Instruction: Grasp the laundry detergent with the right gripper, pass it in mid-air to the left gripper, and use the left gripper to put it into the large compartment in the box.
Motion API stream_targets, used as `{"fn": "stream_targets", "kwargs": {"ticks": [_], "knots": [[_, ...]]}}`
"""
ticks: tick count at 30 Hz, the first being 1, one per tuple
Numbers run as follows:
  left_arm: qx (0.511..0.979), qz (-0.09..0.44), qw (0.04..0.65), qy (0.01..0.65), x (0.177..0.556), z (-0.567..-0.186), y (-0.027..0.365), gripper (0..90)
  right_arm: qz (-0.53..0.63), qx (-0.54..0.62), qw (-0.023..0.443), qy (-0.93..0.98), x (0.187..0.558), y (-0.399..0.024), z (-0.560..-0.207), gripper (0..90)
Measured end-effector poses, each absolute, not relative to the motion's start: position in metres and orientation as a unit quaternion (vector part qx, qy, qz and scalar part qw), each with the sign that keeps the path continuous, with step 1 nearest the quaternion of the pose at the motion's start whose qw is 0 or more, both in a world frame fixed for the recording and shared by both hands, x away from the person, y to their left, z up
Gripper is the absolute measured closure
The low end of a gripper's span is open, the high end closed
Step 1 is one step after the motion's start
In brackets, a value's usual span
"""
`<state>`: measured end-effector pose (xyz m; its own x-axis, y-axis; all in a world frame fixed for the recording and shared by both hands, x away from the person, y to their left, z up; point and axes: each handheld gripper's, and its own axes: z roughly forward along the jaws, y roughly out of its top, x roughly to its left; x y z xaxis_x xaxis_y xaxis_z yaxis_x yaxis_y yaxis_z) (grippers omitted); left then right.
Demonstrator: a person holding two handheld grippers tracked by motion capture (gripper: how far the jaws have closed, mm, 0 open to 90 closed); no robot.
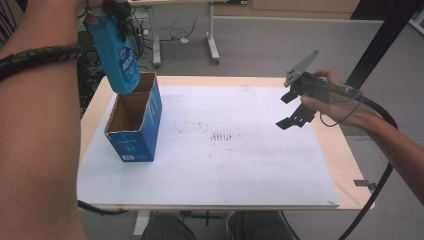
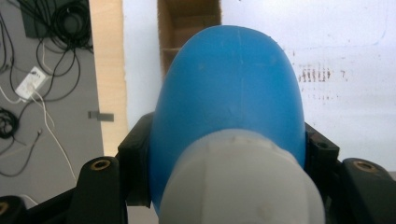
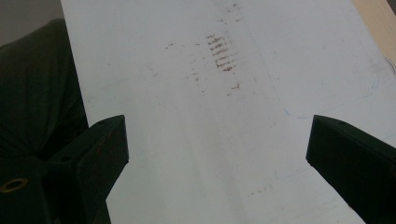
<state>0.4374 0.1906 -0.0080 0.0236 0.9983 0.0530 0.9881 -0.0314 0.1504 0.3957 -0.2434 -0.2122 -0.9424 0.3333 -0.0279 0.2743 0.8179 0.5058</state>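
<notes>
A wooden table carries a white board that lies under both grippers, bare apart from some brown smudges between them. An open blue cardboard box stands on the board's far left part, directly below the left gripper, its brown inside facing up. That gripper is clamped on a blue bottle near its white cap; the bottle hangs tilted, base down, just over the box's far rim, and it blocks most of the left gripper view. The right gripper hovers well apart over the board's right side, its jaws spread wide with nothing between them. Cables lie on the floor beyond the table's edge.
</notes>
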Motion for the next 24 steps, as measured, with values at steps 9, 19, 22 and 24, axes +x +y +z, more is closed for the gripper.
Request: {"fn": "stream_targets", "kwargs": {"ticks": [9,19,22,24], "knots": [[0.685,0.068,0.039,0.724,0.438,-0.019,0.206,37.2,0.252,0.165,0.06,0.952,0.395,-0.25,-0.213,5.9],[0.668,0.069,0.042,0.739,0.439,-0.038,0.216,37.2,0.249,0.167,0.064,0.952,0.393,-0.253,-0.212,5.8],[0.667,0.069,0.041,0.741,0.439,-0.044,0.217,37.2,0.248,0.167,0.065,0.952,0.392,-0.253,-0.212,5.8],[0.664,0.068,0.04,0.743,0.439,-0.049,0.219,37.2,0.248,0.166,0.065,0.952,0.392,-0.253,-0.212,5.9]]}}
